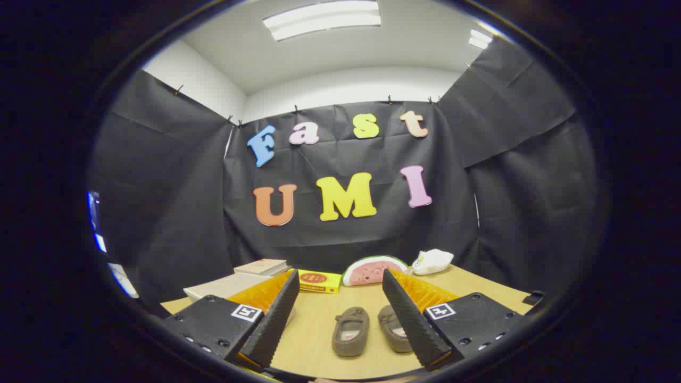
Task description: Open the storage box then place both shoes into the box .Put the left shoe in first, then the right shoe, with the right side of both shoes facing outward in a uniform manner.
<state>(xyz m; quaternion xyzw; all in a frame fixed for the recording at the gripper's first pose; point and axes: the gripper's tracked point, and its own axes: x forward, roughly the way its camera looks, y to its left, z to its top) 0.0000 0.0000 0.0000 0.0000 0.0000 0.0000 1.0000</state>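
A: Progress?
B: None I can see — both shoes (pixel 372 330) sit on the surface (pixel 314 330), lower centre, between spread fingers (pixel 340 319) gripping nothing.
A: Box?
B: Probably the pale storage box (pixel 226 287), lower left — seems shut.

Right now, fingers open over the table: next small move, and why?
Probably swing toward the storage box beyond the one finger and go for its lid. It looks closed, the task opens it first, and the gripper is open, holding nothing; both shoes lie untouched on the table between the fingers.
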